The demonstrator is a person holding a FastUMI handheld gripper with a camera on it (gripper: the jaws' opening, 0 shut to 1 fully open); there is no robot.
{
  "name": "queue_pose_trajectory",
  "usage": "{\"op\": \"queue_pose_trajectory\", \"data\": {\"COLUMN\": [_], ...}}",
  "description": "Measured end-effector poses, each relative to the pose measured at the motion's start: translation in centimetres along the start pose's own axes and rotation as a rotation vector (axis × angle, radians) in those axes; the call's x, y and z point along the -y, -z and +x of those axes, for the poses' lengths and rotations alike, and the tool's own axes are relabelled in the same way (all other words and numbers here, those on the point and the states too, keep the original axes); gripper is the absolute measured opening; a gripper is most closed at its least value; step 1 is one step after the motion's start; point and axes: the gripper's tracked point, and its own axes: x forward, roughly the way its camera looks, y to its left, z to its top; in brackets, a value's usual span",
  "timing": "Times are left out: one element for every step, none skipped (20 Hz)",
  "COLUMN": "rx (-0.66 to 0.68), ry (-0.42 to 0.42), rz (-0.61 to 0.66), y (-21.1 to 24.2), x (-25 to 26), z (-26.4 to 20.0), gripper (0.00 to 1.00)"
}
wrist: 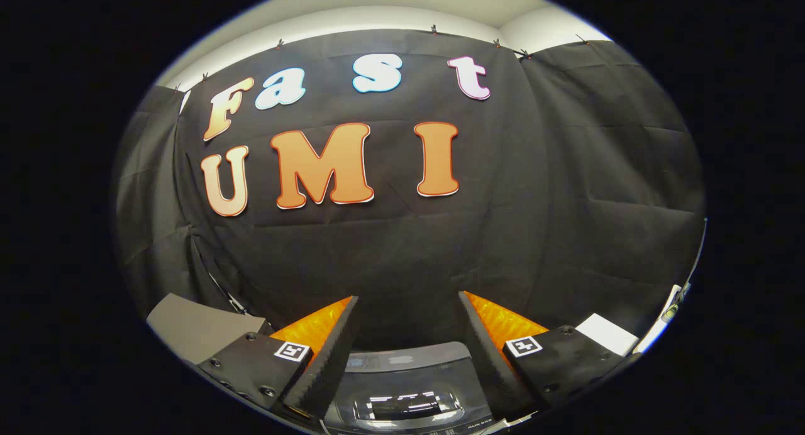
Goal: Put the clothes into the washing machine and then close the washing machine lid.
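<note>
While gripper [409,309] gapes empty: washing machine lid [402,385] below fingers.

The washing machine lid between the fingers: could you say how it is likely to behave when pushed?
The lid looks glossy, throwing back the ceiling lights, so fingers may slip on it. It seems a rigid panel, likely to swing as one piece rather than flex. The gripper hangs open above it, touching nothing.

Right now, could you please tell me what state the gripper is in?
Gripper: open, nothing between its fingers, held above the washing machine, pointing at the black cloth wall.
</note>
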Motion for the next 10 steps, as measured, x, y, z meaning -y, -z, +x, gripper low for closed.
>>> {"op": "queue_pose_trajectory", "data": {"rx": [0.001, -0.003, -0.012, -0.015, -0.014, -0.009, 0.001, 0.005, 0.008, 0.013], "ry": [-0.002, -0.003, -0.01, -0.019, -0.026, -0.028, -0.031, -0.03, -0.027, -0.023], "rz": [0.002, 0.003, -0.001, -0.004, -0.006, -0.003, 0.003, 0.009, 0.013, 0.016], "y": [-0.2, -0.4, -0.6, -0.8, -1.1, -1.4, -1.8, -1.9, -1.8, -1.9], "x": [0.2, 0.2, 0.3, 0.3, 0.4, 0.6, 0.8, 0.9, 1.1, 1.2], "z": [0.0, 0.2, 0.3, 0.3, 0.4, 0.3, 0.3, 0.2, 0.0, -0.2], "gripper": [0.98, 0.97, 0.98, 0.98, 0.97, 0.97, 0.97, 0.98, 0.98, 0.98]}}
